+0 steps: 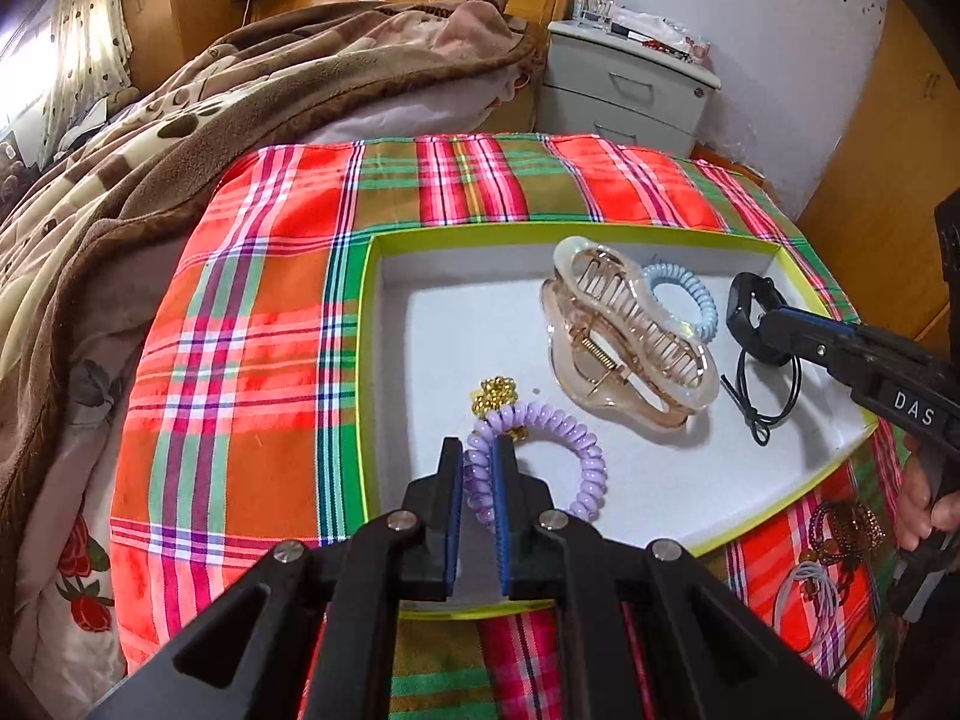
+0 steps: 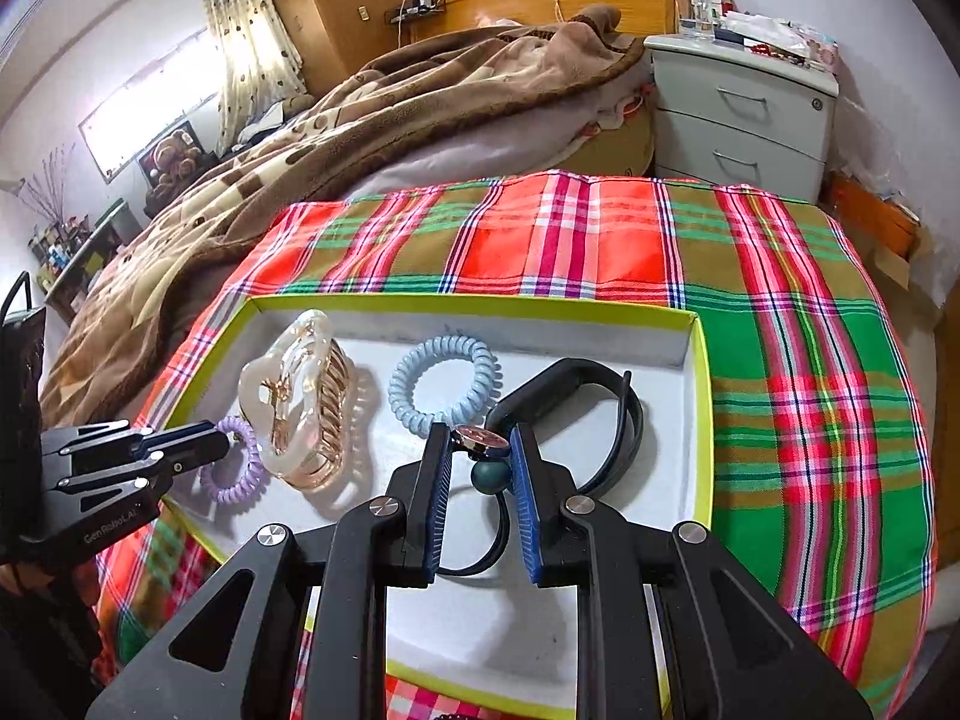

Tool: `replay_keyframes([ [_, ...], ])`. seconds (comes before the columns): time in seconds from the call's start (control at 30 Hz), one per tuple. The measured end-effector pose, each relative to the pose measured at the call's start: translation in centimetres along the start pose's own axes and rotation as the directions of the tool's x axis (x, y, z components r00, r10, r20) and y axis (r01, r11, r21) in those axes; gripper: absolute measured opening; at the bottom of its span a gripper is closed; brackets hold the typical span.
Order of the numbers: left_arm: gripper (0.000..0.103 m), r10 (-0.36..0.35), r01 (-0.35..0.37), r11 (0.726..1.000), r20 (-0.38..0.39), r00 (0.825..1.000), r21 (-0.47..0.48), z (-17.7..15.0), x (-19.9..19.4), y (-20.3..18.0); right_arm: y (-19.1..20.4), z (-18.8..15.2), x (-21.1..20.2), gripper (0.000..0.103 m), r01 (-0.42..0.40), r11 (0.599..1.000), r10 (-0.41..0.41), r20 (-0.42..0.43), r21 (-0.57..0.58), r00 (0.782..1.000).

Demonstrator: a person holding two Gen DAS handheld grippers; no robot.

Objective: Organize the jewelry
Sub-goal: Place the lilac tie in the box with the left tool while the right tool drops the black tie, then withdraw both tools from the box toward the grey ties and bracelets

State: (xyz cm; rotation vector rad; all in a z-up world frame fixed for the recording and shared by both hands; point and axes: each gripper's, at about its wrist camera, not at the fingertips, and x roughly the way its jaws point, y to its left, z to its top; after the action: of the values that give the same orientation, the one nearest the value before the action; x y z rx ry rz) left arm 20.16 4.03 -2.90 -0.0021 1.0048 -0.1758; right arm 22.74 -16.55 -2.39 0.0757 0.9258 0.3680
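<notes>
A shallow box (image 1: 371, 360) with a lime rim and white floor lies on a plaid cloth. My left gripper (image 1: 480, 465) is shut on a purple spiral hair tie (image 1: 570, 438) with a gold bead cluster, low over the box's near left part. The same gripper (image 2: 219, 444) shows at the left of the right wrist view. My right gripper (image 2: 480, 456) is shut on the rose-gold charm and teal bead of a black elastic hair tie (image 2: 480, 564), whose loop trails onto the box floor. In the box lie a clear hair claw (image 1: 624, 336), a blue spiral tie (image 2: 444, 384) and a black wristband (image 2: 576, 384).
Dark bead strands (image 1: 840, 528) and a white cord (image 1: 804, 594) lie on the plaid cloth (image 1: 240, 330) right of the box. A brown blanket (image 1: 180, 120) is heaped behind on the bed. A grey nightstand (image 2: 744, 108) stands at the back right.
</notes>
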Motion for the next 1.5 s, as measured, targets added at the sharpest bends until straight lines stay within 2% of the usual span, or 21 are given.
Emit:
replay_keyframes([
  [0.37, 0.012, -0.012, 0.012, 1.000, -0.012, 1.000, -0.009, 0.0, 0.2, 0.0, -0.3, 0.1, 0.7, 0.021, 0.033, 0.999, -0.033, -0.009, -0.009, 0.999],
  [0.5, 0.023, -0.034, 0.034, 0.999, -0.005, 0.999, -0.017, 0.0, 0.0, -0.1, -0.1, -0.1, 0.7, 0.021, 0.042, 0.999, -0.042, -0.015, -0.014, 0.999],
  [0.67, 0.026, -0.031, 0.031, 0.999, -0.003, 1.000, -0.016, 0.0, 0.0, -0.3, 0.0, -0.2, 0.7, 0.021, 0.046, 0.999, -0.047, -0.015, -0.023, 0.999],
  [0.77, 0.033, -0.034, 0.034, 0.999, 0.005, 0.999, -0.017, -0.1, -0.3, -0.3, 0.0, -0.1, 0.7, 0.021, 0.051, 0.999, -0.051, -0.011, -0.018, 0.999],
  [0.87, 0.034, -0.031, 0.031, 0.999, 0.007, 0.999, -0.022, -0.1, -0.4, -0.2, 0.0, -0.1, 0.5, 0.030, 0.045, 0.999, -0.045, -0.009, -0.014, 0.999],
  [1.3, 0.041, -0.049, 0.050, 0.999, 0.047, 0.998, -0.020, -0.4, -2.5, -0.8, 0.5, -0.3, -1.3, 0.032, 0.052, 0.999, -0.052, 0.035, 0.003, 0.998],
  [1.4, 0.042, -0.052, 0.053, 0.998, 0.059, 0.997, -0.022, -0.5, -3.1, -1.0, 0.7, -0.5, -2.0, 0.046, 0.047, 0.999, -0.047, 0.050, 0.005, 0.998],
  [1.5, 0.043, -0.054, 0.056, 0.998, 0.074, 0.996, -0.018, -0.8, -4.0, -1.3, 1.1, -0.8, -2.9, 0.047, 0.040, 0.999, -0.040, 0.066, 0.003, 0.997],
])
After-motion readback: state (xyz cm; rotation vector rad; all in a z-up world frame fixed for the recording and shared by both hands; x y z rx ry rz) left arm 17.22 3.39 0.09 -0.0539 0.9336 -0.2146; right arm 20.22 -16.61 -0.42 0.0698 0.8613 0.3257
